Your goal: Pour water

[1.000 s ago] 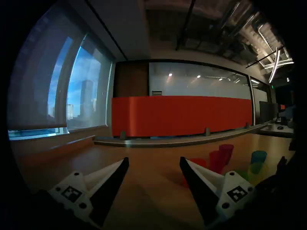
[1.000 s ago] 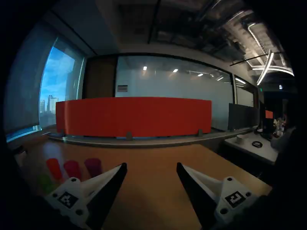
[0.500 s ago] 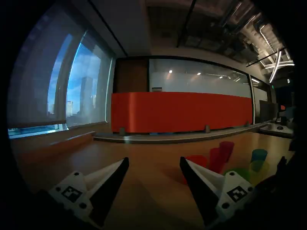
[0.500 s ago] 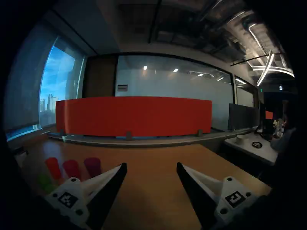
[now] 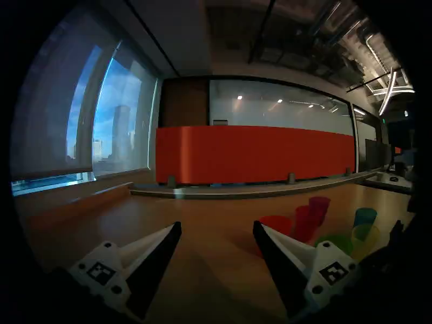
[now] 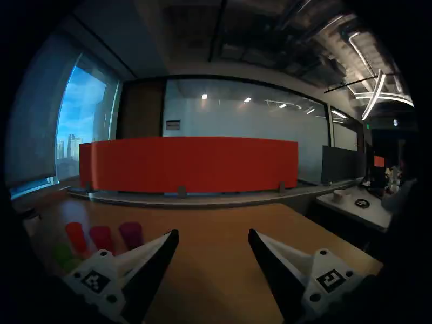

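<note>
In the left gripper view, the left gripper (image 5: 216, 229) hangs low over a wooden table (image 5: 205, 213). Its two white fingers (image 5: 135, 251) stand well apart, and the brown table top is seen in the gap between them. To the right of this gripper several plastic cups stand upright on the table. The red cup (image 5: 275, 221) is just behind the tip of the right-hand finger and is partly hidden by it. Beside it stands a dark red cup (image 5: 302, 224), and a purple cup (image 5: 319, 208) is just behind that one. Farther right are a green cup (image 5: 336, 241), a yellow cup (image 5: 365, 235) and a blue cup (image 5: 365, 215). The yellow one stands in front of the blue one. It cannot be told if any cup has water inside. A long red partition (image 5: 254, 154) runs along the far edge of the table, and a big window (image 5: 116, 129) on the left shows blue sky and towers.

In the right gripper view, the right gripper (image 6: 213, 237) also hangs over the table, with its fingers (image 6: 129, 258) spread wide and bare wood between them. Here the cups are on the left of the gripper: the red cup (image 6: 75, 236), the dark red cup (image 6: 101, 237) and the purple cup (image 6: 131, 233) in a row, and the green cup (image 6: 63, 254) dim in front of them. Both grippers are apart from all the cups. On the right, a second desk (image 6: 356, 210) stands beside the table.
</note>
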